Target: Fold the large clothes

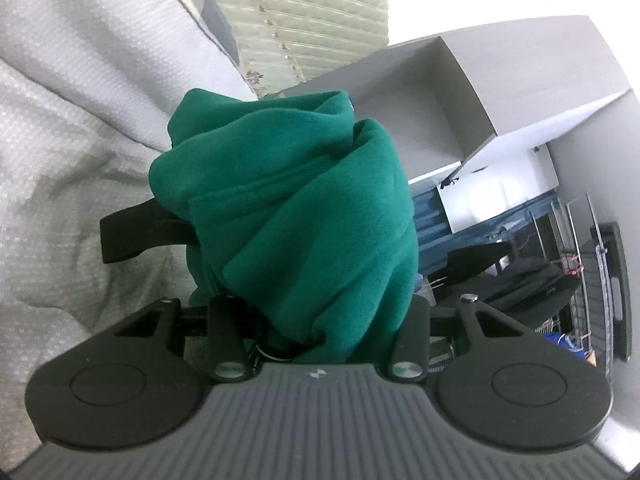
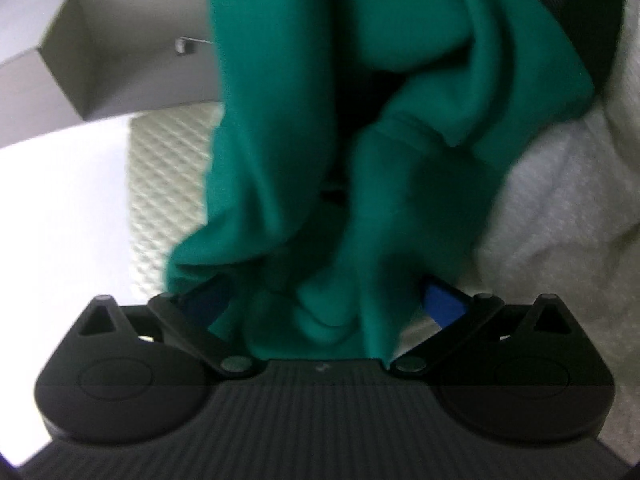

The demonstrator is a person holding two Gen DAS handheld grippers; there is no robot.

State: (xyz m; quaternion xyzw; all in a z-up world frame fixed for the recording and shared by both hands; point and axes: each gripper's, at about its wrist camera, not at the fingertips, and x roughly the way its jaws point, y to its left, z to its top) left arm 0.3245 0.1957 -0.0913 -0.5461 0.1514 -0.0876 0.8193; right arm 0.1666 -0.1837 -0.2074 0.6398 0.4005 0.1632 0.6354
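Not much folded yet: the green fleece garment [image 1: 288, 208] is bunched between the left gripper [image 1: 316, 312] fingers, clamped. Right gripper [image 2: 320, 300] fingers spread wide, cloth loose between them, over the bed [image 1: 60, 140].

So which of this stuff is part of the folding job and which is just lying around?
Part of the job:
green garment
left tongs, gripping it
right tongs, open around it
white bedspread

Lying about:
quilted mattress
dark bag
blue cabinet
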